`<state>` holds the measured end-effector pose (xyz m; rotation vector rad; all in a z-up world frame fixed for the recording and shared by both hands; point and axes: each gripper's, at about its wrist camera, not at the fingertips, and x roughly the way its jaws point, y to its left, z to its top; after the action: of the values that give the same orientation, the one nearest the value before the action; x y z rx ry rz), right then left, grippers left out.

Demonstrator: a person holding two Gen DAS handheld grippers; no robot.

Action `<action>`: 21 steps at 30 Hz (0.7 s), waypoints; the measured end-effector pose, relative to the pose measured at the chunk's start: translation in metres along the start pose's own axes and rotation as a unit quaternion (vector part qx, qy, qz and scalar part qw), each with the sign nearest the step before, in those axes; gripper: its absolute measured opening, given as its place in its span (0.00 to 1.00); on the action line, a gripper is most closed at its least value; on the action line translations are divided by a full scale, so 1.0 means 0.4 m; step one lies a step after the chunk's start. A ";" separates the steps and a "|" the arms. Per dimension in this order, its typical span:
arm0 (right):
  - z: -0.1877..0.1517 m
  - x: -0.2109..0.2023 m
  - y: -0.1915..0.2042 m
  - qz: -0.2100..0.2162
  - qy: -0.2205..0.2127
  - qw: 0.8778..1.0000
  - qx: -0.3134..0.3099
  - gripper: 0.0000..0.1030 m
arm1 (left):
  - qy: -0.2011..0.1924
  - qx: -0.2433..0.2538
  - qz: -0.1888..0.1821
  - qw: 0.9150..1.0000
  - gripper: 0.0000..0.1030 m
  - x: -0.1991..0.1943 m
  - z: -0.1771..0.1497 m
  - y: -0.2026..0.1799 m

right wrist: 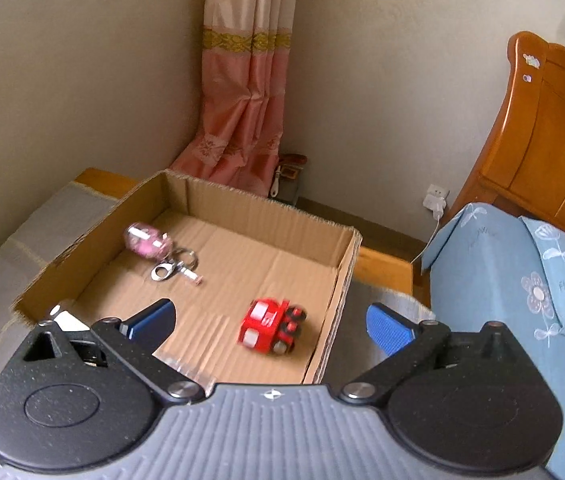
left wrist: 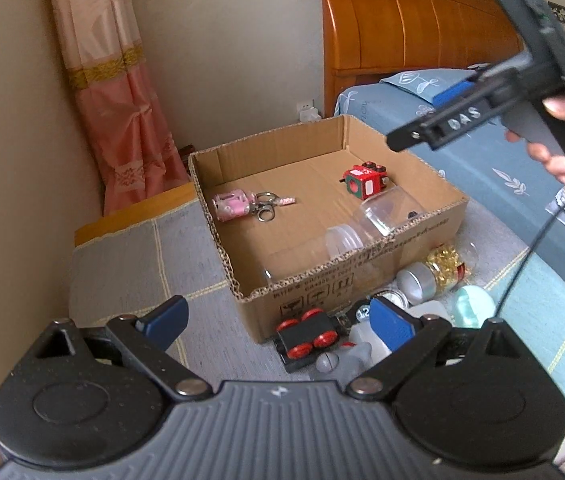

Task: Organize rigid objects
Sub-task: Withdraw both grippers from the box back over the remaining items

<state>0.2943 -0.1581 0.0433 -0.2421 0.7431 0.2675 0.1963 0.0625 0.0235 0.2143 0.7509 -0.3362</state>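
Note:
An open cardboard box (left wrist: 362, 276) (right wrist: 338, 280) holds a red toy train (left wrist: 364, 180) (right wrist: 272, 328), a pink keychain toy (left wrist: 232, 204) (right wrist: 147, 240) with metal rings, and clear plastic jars (left wrist: 386, 210). In front of the box lie a black toy car with red wheels (left wrist: 308, 334), a jar of golden beads (left wrist: 442, 266), a silver cap (left wrist: 416, 280) and a pale green object (left wrist: 472, 306). My left gripper (left wrist: 278, 316) is open and empty above the black car. My right gripper (right wrist: 270, 320) is open and empty above the box; it also shows in the left wrist view (left wrist: 434, 128).
The box sits on a grey mat (left wrist: 130, 272). A bed with a blue floral sheet (left wrist: 494, 168) (right wrist: 522, 300) and a wooden headboard (left wrist: 410, 28) stands to the right. A pink curtain (left wrist: 114, 100) and a wall socket (left wrist: 308, 112) are behind.

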 end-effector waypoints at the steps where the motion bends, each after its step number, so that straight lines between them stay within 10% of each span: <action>1: -0.010 -0.010 0.004 -0.001 0.001 1.000 0.002 1.00 | 0.001 -0.002 0.003 1.000 0.94 -0.005 -0.004 -0.003; 21: -0.412 -0.048 0.112 -0.009 0.059 0.991 0.119 1.00 | 0.036 -0.056 0.016 0.998 0.97 0.021 -0.173 -0.054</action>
<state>0.1621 -0.1700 -0.0663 -0.0386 0.8807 0.1461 0.1506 0.0618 -0.0333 0.1335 0.8338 -0.2568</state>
